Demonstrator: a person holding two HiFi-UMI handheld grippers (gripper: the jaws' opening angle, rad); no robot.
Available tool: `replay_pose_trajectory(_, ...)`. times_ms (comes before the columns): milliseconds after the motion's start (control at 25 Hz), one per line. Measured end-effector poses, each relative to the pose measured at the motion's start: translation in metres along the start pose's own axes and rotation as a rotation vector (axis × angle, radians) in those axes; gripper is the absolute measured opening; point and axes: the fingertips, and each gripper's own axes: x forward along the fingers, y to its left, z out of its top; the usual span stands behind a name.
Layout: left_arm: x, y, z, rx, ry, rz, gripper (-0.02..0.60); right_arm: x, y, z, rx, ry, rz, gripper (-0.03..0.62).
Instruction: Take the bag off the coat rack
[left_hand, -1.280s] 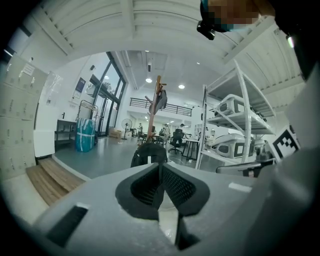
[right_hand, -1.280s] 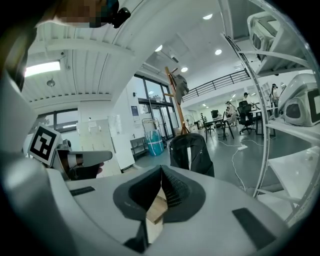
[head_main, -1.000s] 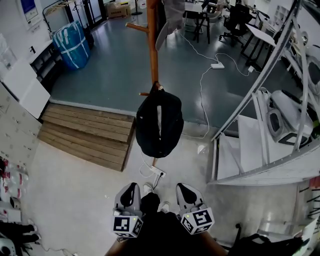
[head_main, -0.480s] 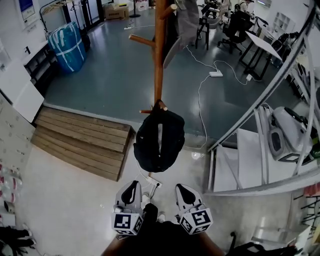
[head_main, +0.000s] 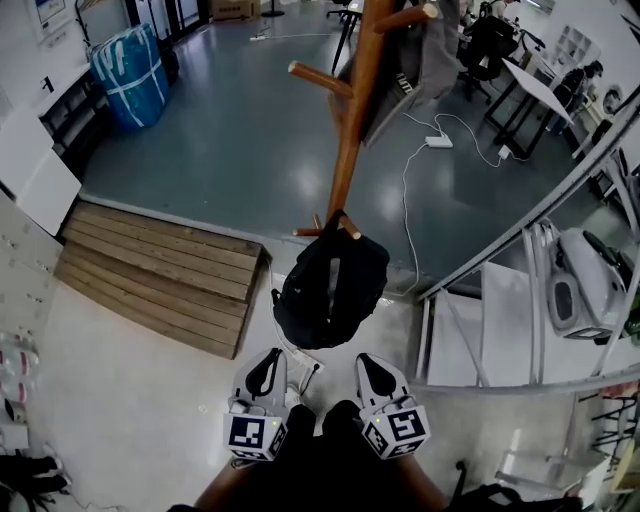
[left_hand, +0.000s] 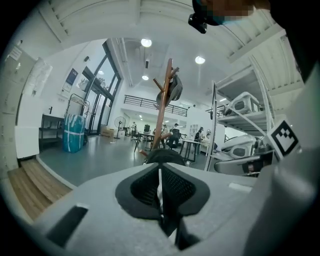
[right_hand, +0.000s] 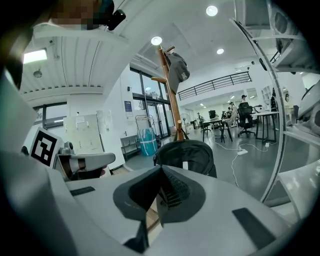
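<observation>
The bag (head_main: 330, 290) hangs straight ahead of both grippers and apart from them, about midway between the two and, by my reading, a shade nearer the right. It is a black, soft, rounded fabric pack with a pale stripe down its middle. Its long axis runs up and down, and its top loop sits over a short low peg (head_main: 350, 229) of the coat rack (head_main: 350, 150), a bare wooden pole with stubby angled pegs. The loop probably has to be lifted up and toward the person to clear it. The left gripper (head_main: 266, 365) and the right gripper (head_main: 372, 368) both have their ribbed dark pads pressed together, holding nothing.
</observation>
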Motion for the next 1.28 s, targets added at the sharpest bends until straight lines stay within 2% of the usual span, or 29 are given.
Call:
replay_pose_trajectory(280,0.027,0.003,-0.006,-0.006,0.025,0.005,0.032,0.027,-0.036,0.008,-0.003,0.019,-0.001,0.014)
replay_pose_trajectory(440,0.048,-0.003,-0.006,-0.012,0.036,0.055,0.032,0.039,-0.060,0.016,-0.010,0.022,0.036,0.014)
replay_pose_trajectory(640,0.078,-0.012,0.004,-0.024,0.040,0.069,0.032,0.059,-0.082,0.031,-0.037,0.032,0.087,0.014)
replay_pose_trajectory(1000,0.109,-0.007,0.010,0.056,0.029,0.172,0.034,0.088,-0.125,0.038,-0.048,0.057,0.158,0.015)
replay_pose_trajectory(1040,0.112,-0.006,0.007,0.057,0.039,0.174,0.042,0.091,-0.129,0.039,-0.052,0.058,0.167,0.015)
replay_pose_trajectory(1160,0.123,-0.005,-0.001,0.074,0.075,0.168,0.117,0.101,-0.138,0.038,-0.062,0.071,0.186,0.015)
replay_pose_trajectory(1280,0.127,-0.001,-0.004,0.085,0.093,0.202,0.126,0.108,-0.146,0.036,-0.075,0.085,0.204,0.015)
